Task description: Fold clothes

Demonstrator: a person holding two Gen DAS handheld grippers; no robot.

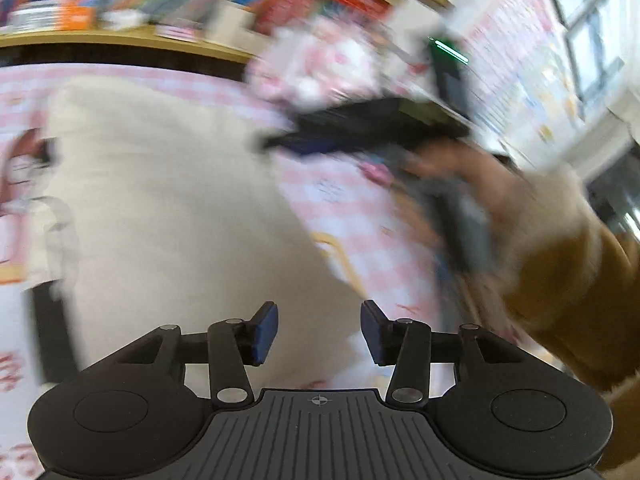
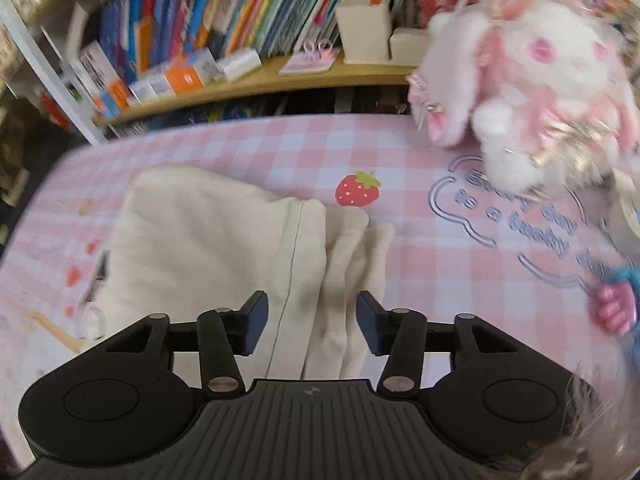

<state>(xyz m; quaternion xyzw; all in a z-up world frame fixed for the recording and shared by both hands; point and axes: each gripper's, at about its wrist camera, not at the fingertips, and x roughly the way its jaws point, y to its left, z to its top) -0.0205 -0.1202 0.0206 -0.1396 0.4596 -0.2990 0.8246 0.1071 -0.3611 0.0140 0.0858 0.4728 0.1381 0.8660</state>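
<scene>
Both claws stand open with nothing between their pads. The left claw (image 1: 319, 330) hovers over the broad middle of a cream garment (image 1: 168, 200), while the right claw (image 2: 308, 326) hangs just above that garment's (image 2: 208, 248) near right edge, where a seamed fold and a couple of narrower layers bunch up directly under the gap between its fingers. The garment lies on the pink checked surface (image 2: 420, 280) toward its left side, already gathered into a fairly compact, layered shape. That could be a fold partway made or one just finished and let go; the blur in the left view does not help decide. Any further grasp would call for pinching all the stacked layers at that edge together. A plush toy (image 2: 532, 92) sits near the far right corner, well apart from the garment.
</scene>
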